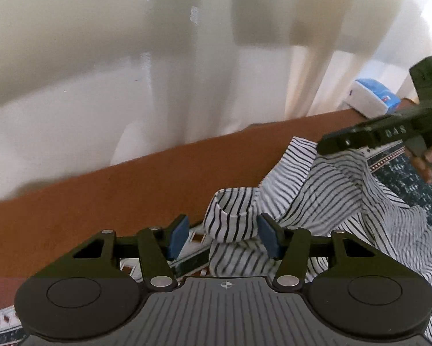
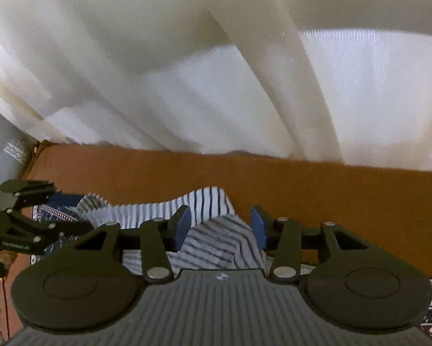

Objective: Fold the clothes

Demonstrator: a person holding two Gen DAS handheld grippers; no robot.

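A white shirt with dark stripes (image 1: 325, 201) lies crumpled on a patterned dark blue cloth over an orange surface. In the left wrist view my left gripper (image 1: 224, 236) is open, its blue pads (image 1: 177, 236) on either side of a rolled cuff or sleeve end (image 1: 233, 216). The right gripper's body (image 1: 389, 132) shows at the right, over the shirt. In the right wrist view my right gripper (image 2: 220, 226) is open above a fold of the shirt (image 2: 213, 239). The left gripper (image 2: 28, 225) shows at the left, by the shirt's far end.
White curtains (image 1: 158, 72) hang right behind the orange surface (image 1: 115, 196). A white and blue box (image 1: 371, 95) sits at the far right edge. The patterned cloth (image 1: 403, 178) shows under the shirt. A pale container (image 2: 11, 158) stands at the left.
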